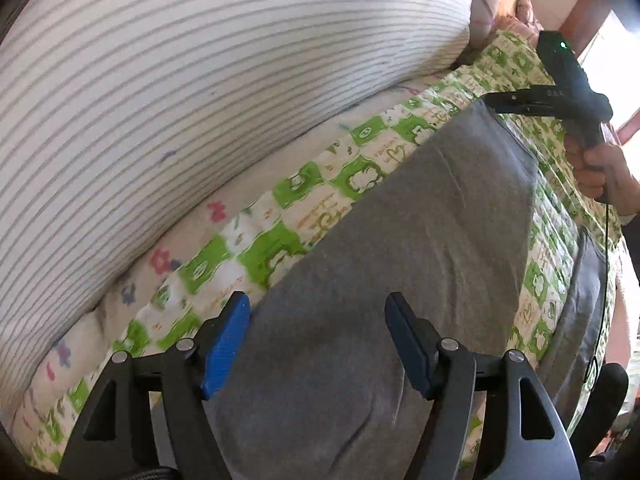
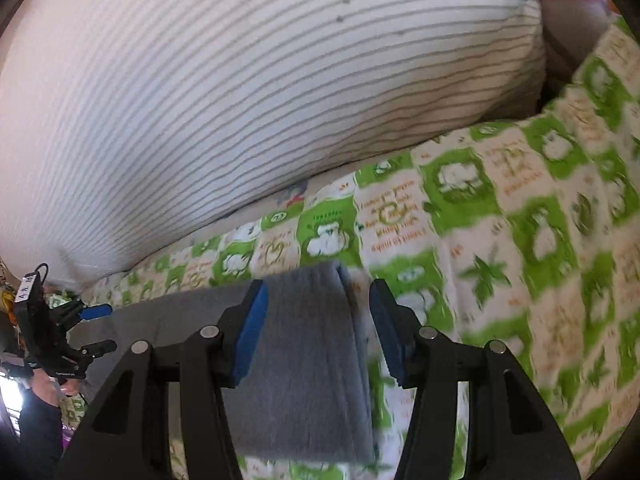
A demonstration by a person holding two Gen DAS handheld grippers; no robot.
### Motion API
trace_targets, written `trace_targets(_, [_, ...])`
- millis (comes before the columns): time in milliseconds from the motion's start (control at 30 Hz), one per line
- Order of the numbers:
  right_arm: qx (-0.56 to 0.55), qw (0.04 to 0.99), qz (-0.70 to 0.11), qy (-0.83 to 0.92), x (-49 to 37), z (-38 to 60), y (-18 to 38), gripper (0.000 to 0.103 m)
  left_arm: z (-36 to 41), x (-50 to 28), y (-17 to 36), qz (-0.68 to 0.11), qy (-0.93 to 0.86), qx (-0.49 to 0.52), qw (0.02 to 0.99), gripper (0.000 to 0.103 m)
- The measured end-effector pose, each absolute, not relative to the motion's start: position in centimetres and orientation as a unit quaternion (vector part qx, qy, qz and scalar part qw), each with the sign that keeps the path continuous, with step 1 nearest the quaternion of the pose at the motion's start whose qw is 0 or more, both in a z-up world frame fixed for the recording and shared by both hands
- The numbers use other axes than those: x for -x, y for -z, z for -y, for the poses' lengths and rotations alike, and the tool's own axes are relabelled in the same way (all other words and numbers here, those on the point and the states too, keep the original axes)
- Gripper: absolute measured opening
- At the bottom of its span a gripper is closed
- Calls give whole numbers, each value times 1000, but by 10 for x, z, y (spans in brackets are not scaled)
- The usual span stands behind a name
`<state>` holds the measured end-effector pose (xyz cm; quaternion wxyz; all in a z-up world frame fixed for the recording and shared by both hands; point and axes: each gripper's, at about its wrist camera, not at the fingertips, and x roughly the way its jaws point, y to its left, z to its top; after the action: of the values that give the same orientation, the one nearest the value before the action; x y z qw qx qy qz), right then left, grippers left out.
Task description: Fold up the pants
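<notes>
Two ends of the grey pants (image 1: 400,216) are covered, one by each of your tools, and the garment lies as a long flat band on the green-and-white patterned bedsheet (image 1: 344,176), so my reading is that the lengthwise fold, leg onto leg, is already made and the crosswise folds are still to do. In the right wrist view the end under you shows stacked layers with a crisp edge, which supports that judgement. Your left hand-held gripper (image 1: 318,344) hovers low over the near end of the pants with its jaws spread wide, cloth showing between the blue pads (image 1: 226,344), nothing pinched. Your right hand-held gripper (image 2: 316,328) sits the same way over the far end, jaws parted, the folded edge lying between the pads but not clamped as far as I can tell. In the left wrist view that right tool reaches in from the right side, its fingers level with the bed and just at the pants' far corner, your right hand (image 1: 600,168) wrapped round the handle. The big striped pillow (image 1: 200,80) lies along the far side, well apart from the pants.
</notes>
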<state>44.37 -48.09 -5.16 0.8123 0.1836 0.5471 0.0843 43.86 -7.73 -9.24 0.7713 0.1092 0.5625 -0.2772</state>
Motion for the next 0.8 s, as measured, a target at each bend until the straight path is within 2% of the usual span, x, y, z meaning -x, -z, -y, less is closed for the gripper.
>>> trace_targets(333, [-143,813,-556,-96,-459,464,59,54,140,-466,113,-564,298,-147,756,72])
trace_targets(367, [-138,813,-557,-97,-459,464,60,53,142,-466,118,-567,299,-148,753,71])
trace_targets(400, [-132,813,-559,-97,-460,461,61,46,143,-465,119,-566,300,-149,753,68])
trace_targets(433, [-117,815,-560,-92,-460,460,61,29,142,-464,118,-565,302,-147,754,60])
trace_targets(467, [-110,816,-561,-88,-460,460,61,21,142,-463,116,-563,305,-143,755,47])
trace_targets(500, [-113,815,-561,-90,-460,459,62,18,140,-460,112,-558,302,-146,759,40])
trace_targets(567, [-122,820,-551,-96,-457,466,55,16,136,-458,106,-556,293,-151,763,15])
trace_targets(633, [-123,826,-539,-104,-451,468,46,16,133,-453,97,-553,291,-149,766,7])
trace_targets(800, [-114,836,-524,-115,-431,471,24,15,142,-415,74,-540,324,-157,761,5])
